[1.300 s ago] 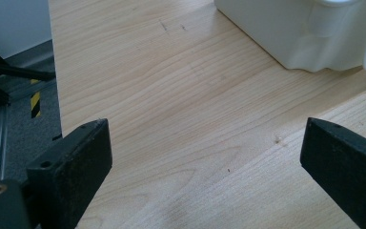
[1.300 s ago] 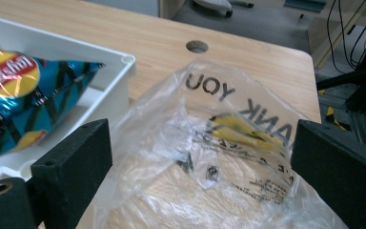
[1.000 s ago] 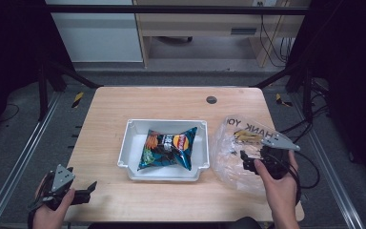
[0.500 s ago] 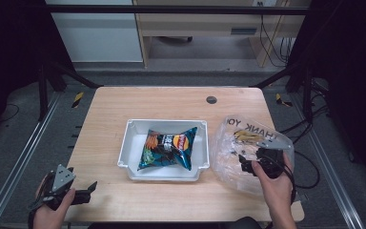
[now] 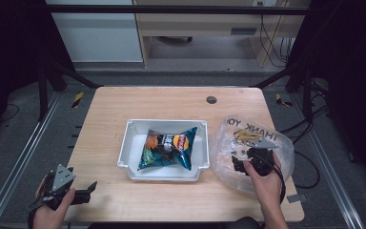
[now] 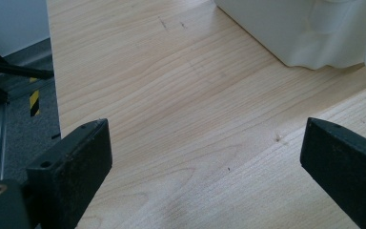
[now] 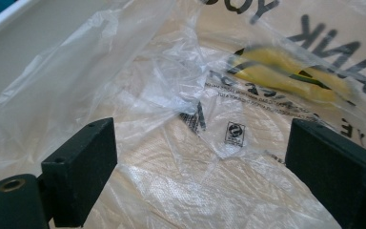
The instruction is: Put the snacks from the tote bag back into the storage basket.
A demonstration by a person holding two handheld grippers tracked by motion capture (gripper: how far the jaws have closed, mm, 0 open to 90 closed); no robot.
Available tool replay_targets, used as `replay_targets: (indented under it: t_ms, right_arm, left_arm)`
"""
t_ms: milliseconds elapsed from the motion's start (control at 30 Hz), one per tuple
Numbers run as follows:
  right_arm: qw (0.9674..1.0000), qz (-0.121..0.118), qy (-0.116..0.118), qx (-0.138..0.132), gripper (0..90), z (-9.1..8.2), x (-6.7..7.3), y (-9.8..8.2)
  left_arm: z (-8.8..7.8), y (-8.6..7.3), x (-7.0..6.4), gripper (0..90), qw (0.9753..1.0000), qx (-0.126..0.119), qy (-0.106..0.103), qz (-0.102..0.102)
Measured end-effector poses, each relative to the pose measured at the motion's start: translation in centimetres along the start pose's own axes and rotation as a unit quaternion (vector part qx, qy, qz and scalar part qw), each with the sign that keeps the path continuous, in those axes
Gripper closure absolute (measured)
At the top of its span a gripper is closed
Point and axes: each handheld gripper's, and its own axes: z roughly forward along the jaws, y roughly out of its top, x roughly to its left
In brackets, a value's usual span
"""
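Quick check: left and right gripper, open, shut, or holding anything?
Left gripper: open, nothing between the jaws, over bare table.
Right gripper: open, over the clear plastic bag, not gripping it.

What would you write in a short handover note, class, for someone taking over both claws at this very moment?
Right claw: open, low over the clear plastic bag at the table's right side, jaws astride crumpled film, nothing pinched yet.
Left claw: open, holding nothing, over bare wood at the table's near left corner.
Chip packet lies in the white tray at the centre, beside the bag.
Done: right claw is at the bag.
Left: probably grip the bag's film; the packet hasn't been touched.
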Motion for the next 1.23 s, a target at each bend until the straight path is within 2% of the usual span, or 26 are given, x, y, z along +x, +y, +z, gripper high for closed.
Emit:
replay_targets:
  t_ms: [333,500,767,933,967,1067,1233]
  right_arm:
    - [0.9999,0.011,-0.005,0.01,10.5,1.9,0.3,0.2]
    - [0.9996,0.018,-0.015,0.018,10.5,2.8,0.4,0.3]
    - [0.9992,0.027,-0.025,0.015,10.5,3.6,0.8,0.1]
    - [0.999,0.021,-0.037,0.014,10.7,3.7,1.2,-0.1]
    - [0.9992,0.011,-0.033,0.021,10.6,3.8,1.4,-0.1]
    - [0.9989,0.001,-0.03,0.035,10.6,4.1,1.9,-0.4]
    - [0.9992,-0.009,-0.032,0.025,10.1,3.7,2.3,-0.4]
  left_arm:
    - [0.0,0.0,0.1,3.0,1.0,0.002,0.0,-0.001]
    - [0.0,0.0,0.2,3.0,1.0,0.003,0.0,-0.001]
    - [0.0,-0.1,0.3,3.0,1.0,0.005,0.0,0.001]
    - [0.0,-0.1,0.3,3.0,1.0,0.006,0.0,0.002]
    - [0.0,-0.1,0.3,3.0,1.0,0.007,0.0,0.001]
    - [0.1,-0.1,0.4,3.0,1.0,0.008,0.0,0.002]
    - [0.0,-0.1,0.4,3.0,1.0,0.008,0.002,0.002]
